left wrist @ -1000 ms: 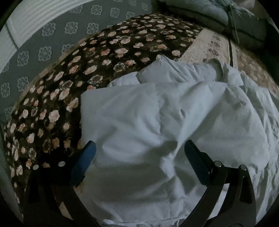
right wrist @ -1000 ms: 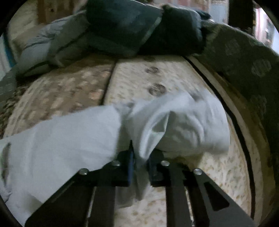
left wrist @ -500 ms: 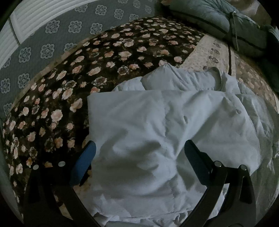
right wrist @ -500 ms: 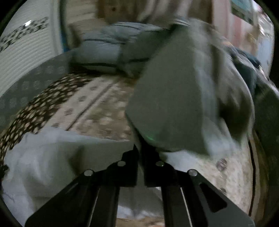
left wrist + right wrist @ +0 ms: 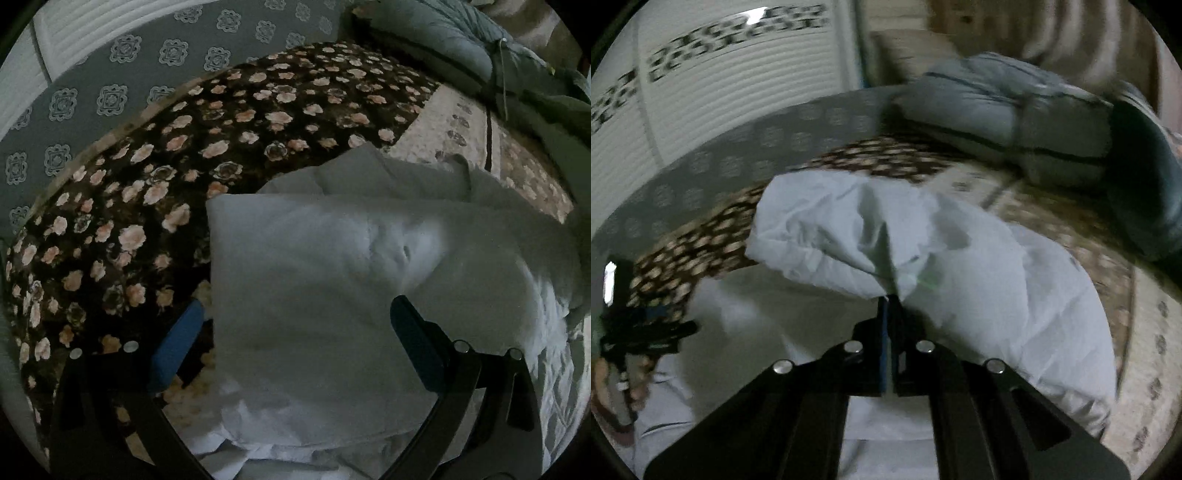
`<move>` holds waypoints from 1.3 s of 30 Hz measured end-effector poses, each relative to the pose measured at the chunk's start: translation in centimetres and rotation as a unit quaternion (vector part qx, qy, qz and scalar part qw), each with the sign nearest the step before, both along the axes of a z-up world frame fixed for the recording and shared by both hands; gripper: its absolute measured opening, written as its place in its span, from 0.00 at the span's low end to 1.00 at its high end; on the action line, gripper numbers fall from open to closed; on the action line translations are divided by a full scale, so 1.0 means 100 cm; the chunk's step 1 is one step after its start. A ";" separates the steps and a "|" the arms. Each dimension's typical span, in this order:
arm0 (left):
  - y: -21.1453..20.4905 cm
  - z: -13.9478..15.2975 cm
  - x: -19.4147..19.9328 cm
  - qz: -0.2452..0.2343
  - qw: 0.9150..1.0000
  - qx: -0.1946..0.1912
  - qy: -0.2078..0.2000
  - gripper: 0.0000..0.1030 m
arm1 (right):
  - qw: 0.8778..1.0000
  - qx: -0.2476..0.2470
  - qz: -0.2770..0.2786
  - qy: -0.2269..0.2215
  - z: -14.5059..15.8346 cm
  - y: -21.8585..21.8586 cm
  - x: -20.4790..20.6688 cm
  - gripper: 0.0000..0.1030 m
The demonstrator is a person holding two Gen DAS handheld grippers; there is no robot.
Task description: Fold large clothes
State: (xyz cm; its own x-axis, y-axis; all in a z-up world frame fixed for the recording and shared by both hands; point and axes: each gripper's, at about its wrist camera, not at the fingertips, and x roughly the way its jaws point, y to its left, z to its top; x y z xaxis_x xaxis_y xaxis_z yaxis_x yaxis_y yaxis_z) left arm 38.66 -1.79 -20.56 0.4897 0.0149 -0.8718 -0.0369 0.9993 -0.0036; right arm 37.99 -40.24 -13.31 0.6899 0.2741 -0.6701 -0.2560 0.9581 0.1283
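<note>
floral blanket (image 5: 155, 192), beige patterned mattress (image 5: 450, 125), white garment (image 5: 332, 295) spread

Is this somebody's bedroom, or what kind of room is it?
Most likely a bedroom, or a sleeping corner at home. A dark flowered blanket is spread out like bedding, soft grey pillows are piled at the far end, and a big white garment lies on top for folding.

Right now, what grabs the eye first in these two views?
The white garment spread across the middle of the bed, partly folded. The right gripper is shut on a bunched edge of it, lifted above the rest, while the left gripper hangs open over the folded part. Behind, the dark floral blanket covers the left side of the bed.
</note>
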 end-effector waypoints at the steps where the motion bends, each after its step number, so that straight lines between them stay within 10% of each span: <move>1: 0.004 0.002 0.000 0.003 1.000 -0.010 -0.001 0.97 | 1.000 0.002 0.016 0.004 -0.002 0.013 -0.002 0.00; 11: 0.015 -0.008 0.011 0.015 1.000 0.000 0.021 0.97 | 0.993 -0.004 0.044 0.108 -0.075 0.036 0.003 0.05; 17: 0.003 -0.008 0.008 -0.007 1.000 0.012 0.018 0.97 | 0.991 -0.038 0.076 0.101 -0.051 0.027 -0.021 0.53; 29: -0.046 0.020 0.000 -0.085 0.994 -0.057 -0.023 0.97 | 0.994 -0.018 -0.100 0.041 -0.027 -0.092 -0.039 0.58; 39: -0.134 0.029 0.011 -0.138 0.989 -0.047 -0.018 0.97 | 0.991 0.025 -0.121 0.043 -0.050 -0.132 -0.046 0.58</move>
State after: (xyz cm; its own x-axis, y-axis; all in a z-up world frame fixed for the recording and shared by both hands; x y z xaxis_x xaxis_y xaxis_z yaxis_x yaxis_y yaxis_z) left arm 39.71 -15.18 -17.68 0.4944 -0.2037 -0.8450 0.2384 0.9667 -0.0935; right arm 33.39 -53.47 -18.34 0.6801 0.1405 -0.7195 -0.0045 0.9822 0.1876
